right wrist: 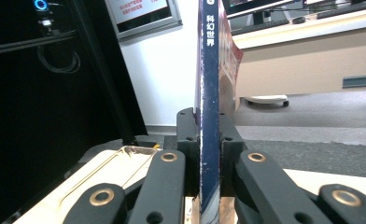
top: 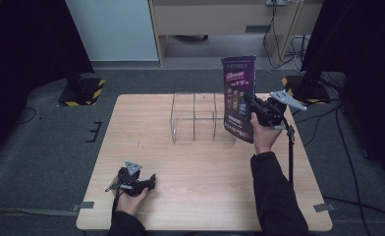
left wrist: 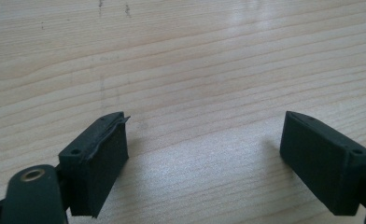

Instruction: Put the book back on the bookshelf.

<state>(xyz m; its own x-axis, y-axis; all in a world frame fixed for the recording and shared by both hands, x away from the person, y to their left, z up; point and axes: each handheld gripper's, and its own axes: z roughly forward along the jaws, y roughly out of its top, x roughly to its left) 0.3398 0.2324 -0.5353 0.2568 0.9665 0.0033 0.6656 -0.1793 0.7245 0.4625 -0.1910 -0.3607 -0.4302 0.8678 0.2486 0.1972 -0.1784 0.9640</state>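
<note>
A dark purple magazine (top: pixel 239 97) hangs upright above the table's right half, just right of a clear acrylic divider rack (top: pixel 194 118). My right gripper (top: pixel 256 105) is shut on its spine edge. In the right gripper view the blue spine (right wrist: pixel 208 116) with white characters stands clamped between the two jaws, and my right gripper (right wrist: pixel 208 135) closes tight on it. A corner of the clear rack (right wrist: pixel 125 156) shows low at the left. My left gripper (top: pixel 151 180) rests low over the table near its front left. In its own view my left gripper (left wrist: pixel 204 154) stands open over bare wood.
The wooden table (top: pixel 146 142) has open surface left of the rack and across the front. Black stand bases with yellow-black tape (top: pixel 82 91) sit on the floor at the back corners. Cables (top: pixel 291 147) trail down at the right.
</note>
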